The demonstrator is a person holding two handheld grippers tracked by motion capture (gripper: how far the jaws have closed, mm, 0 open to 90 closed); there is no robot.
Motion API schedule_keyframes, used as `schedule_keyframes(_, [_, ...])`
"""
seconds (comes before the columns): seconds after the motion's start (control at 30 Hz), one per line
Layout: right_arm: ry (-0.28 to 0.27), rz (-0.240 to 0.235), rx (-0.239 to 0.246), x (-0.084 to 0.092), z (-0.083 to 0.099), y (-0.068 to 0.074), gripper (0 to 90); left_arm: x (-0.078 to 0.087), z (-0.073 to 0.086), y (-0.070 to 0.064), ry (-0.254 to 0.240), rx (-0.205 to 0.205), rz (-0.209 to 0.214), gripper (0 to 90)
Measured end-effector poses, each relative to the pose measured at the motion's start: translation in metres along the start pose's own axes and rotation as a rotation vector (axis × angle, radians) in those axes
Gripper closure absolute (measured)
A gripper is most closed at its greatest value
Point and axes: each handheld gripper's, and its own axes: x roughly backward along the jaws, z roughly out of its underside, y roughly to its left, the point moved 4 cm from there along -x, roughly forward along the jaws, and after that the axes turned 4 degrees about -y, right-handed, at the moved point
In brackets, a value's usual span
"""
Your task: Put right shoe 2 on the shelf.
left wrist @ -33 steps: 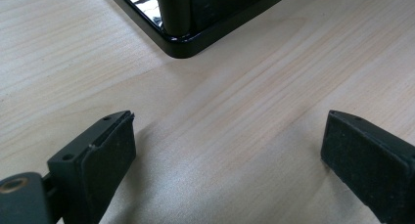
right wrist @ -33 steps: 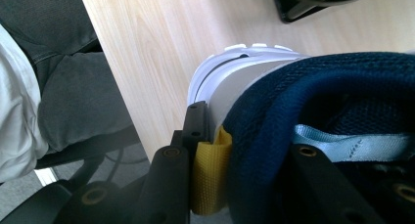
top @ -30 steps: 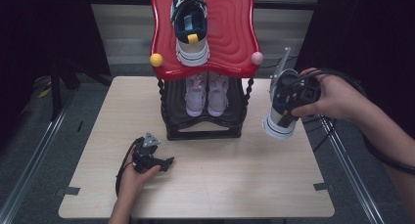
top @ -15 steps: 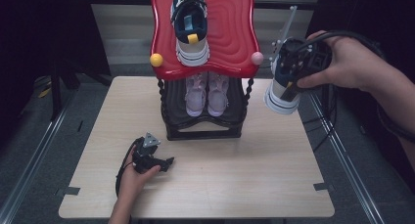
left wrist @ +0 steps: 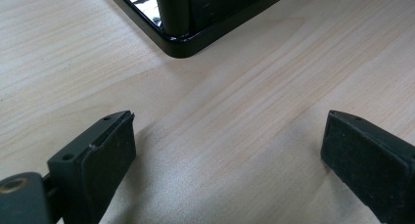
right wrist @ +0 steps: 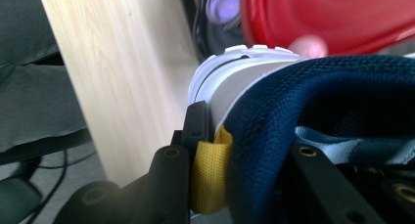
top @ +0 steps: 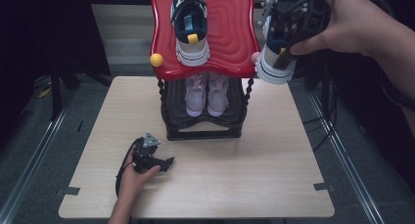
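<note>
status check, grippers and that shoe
Right gripper shut on navy shoe, held beside red shelf. Left gripper open, on table. Mate shoe shelved.

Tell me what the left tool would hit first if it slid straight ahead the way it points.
Probably the shoe rack's black base: it lies ahead of the open left tool, slightly left of centre, across bare table. Depth is hard to judge.

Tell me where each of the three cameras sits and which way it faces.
High view: above the person's side, looking forward and down on the table and rack; both hands and forearms show, left gripper, right gripper holding a shoe.
Left gripper view: low over the table, along its open jaws toward the rack's base.
Right gripper view: raised beside the rack, along jaws shut on the shoe's heel.
Shared: high and right gripper views both show the shoe and the red shelf.
</note>
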Motion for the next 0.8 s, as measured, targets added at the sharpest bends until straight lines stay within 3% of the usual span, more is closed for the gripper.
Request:
schedule_keyframes(0.23, [0.002,0.043,0.036,0.001,-0.024,-0.005,71.3,0.000,0.000,0.000,-0.001,-0.001,-0.003,5.6])
schedule_keyframes(0.53, [-0.007,0.087,0.127,-0.005,-0.058,-0.012,71.2,0.000,0.000,0.001,0.002,-0.010,-0.003,5.5])
schedule_keyframes(0.6, [-0.008,0.112,0.155,-0.009,-0.067,-0.017,71.2,0.000,0.000,0.001,0.002,-0.011,-0.003,5.6])
schedule_keyframes(0.8, [0.000,0.120,0.213,-0.024,-0.078,-0.024,71.1,0.001,0.000,0.000,0.005,-0.013,-0.005,5.6])
